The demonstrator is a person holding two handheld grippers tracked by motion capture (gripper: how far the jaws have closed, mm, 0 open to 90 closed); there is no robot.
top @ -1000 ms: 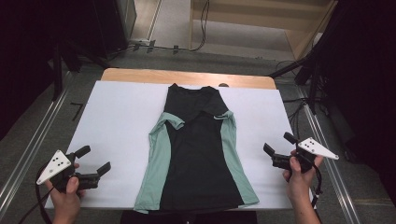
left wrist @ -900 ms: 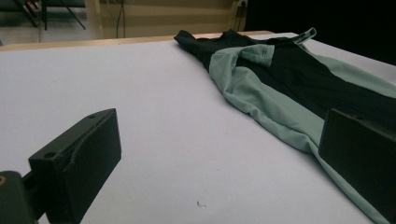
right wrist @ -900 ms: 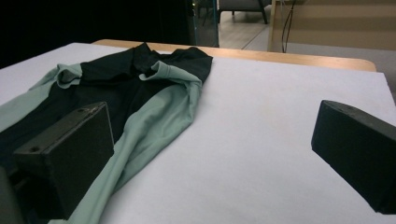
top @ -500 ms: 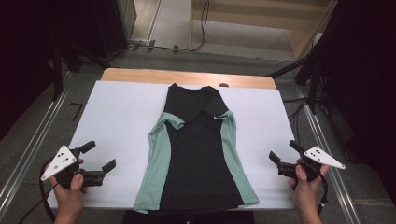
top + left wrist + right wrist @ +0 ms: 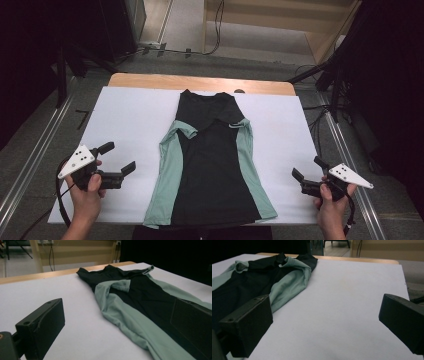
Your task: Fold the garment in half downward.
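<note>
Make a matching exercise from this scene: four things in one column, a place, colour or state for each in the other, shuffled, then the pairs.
Things:
1. shirt
2. left tongs
3. right tongs
4. folded sleeve

Descriptions:
A. open, held over the white sheet near the table's right edge
B. green, turned in over the black front
C. black with green side panels, lying flat mid-table
D. open, held left of the garment

Pairs: 1-C, 2-D, 3-A, 4-B
</note>
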